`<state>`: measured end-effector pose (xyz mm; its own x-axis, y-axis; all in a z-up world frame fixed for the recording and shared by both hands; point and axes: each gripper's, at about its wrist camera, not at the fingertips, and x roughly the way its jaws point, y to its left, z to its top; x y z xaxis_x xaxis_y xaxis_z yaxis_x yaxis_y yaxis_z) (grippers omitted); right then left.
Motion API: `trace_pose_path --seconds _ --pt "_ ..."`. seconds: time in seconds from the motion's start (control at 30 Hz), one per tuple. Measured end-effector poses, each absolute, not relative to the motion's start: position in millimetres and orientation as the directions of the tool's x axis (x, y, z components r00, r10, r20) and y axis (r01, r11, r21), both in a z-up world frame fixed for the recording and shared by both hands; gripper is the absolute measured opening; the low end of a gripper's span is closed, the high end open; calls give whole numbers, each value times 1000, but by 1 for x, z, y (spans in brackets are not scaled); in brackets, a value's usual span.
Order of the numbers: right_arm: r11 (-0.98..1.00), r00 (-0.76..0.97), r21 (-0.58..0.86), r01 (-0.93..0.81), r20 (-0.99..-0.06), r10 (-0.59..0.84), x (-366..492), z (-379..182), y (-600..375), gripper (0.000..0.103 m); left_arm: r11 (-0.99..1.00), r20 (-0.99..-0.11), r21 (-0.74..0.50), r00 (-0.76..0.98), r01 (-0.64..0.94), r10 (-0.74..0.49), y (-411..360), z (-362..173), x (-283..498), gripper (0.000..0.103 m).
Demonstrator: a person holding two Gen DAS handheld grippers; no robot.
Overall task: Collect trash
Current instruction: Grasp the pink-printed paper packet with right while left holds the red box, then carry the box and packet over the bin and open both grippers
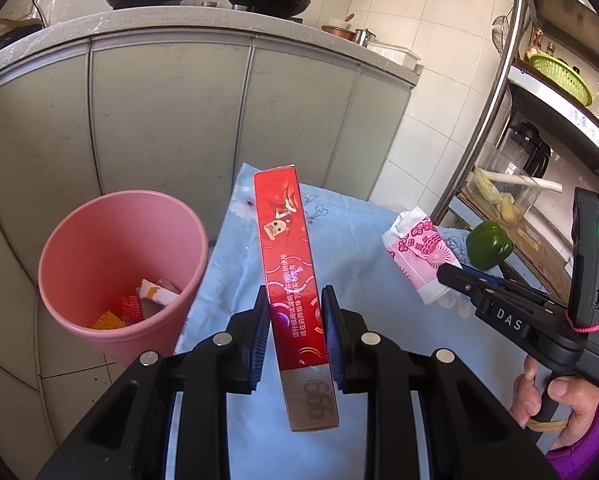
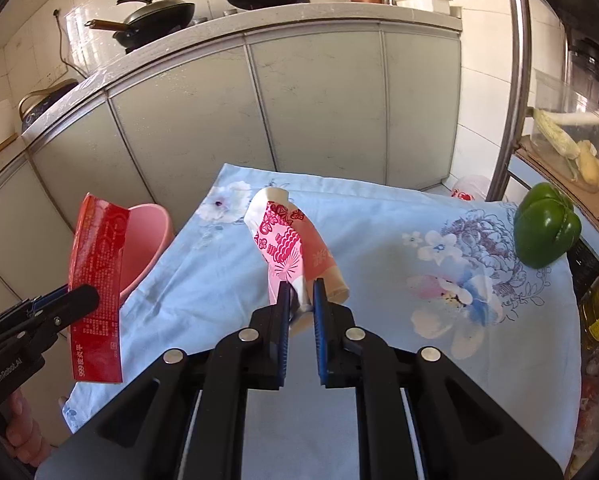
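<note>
Red cardboard box (image 1: 295, 288) clamped across its narrow faces by the left gripper (image 1: 295, 336), pads pressing both sides, box standing on end and tilted a little, clear of the blue floral cloth (image 1: 363, 344) — a grip on the thin dimension is probably what lets it be carried endwise and dropped into an opening. Right gripper (image 2: 299, 300) has its jaws nearly together on the lower end of a pink-and-white paper packet (image 2: 287, 248), which hangs crumpled and upward-leaning from the pads, lifted off the cloth; pinching an edge suits a limp wrapper that offers no firm body. Pink bin (image 1: 119, 264) stands on the floor just beside the cloth's left edge, already holding a few scraps, and the box sits nearer to it than the packet does. Judgement: both pieces are in hand and in transit, neither over the rim yet — box likely goes first. Green pepper (image 2: 547, 224) rests on the cloth's far right corner, well apart from both grippers; looks like food, not trash.
</note>
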<state>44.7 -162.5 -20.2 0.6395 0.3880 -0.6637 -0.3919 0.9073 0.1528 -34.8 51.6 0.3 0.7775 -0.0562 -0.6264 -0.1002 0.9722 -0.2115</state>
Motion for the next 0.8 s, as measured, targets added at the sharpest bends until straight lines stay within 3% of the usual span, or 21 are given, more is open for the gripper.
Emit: trace_pose_path --seconds 0.27,0.8 --pt "867 611 154 -474 -651 450 33 -13 -125 12 956 -589 -193 805 -223 69 103 14 -50 25" --pt "731 472 203 -651 -647 599 52 -2 -14 12 895 -611 -187 761 -405 217 181 3 -41 25"
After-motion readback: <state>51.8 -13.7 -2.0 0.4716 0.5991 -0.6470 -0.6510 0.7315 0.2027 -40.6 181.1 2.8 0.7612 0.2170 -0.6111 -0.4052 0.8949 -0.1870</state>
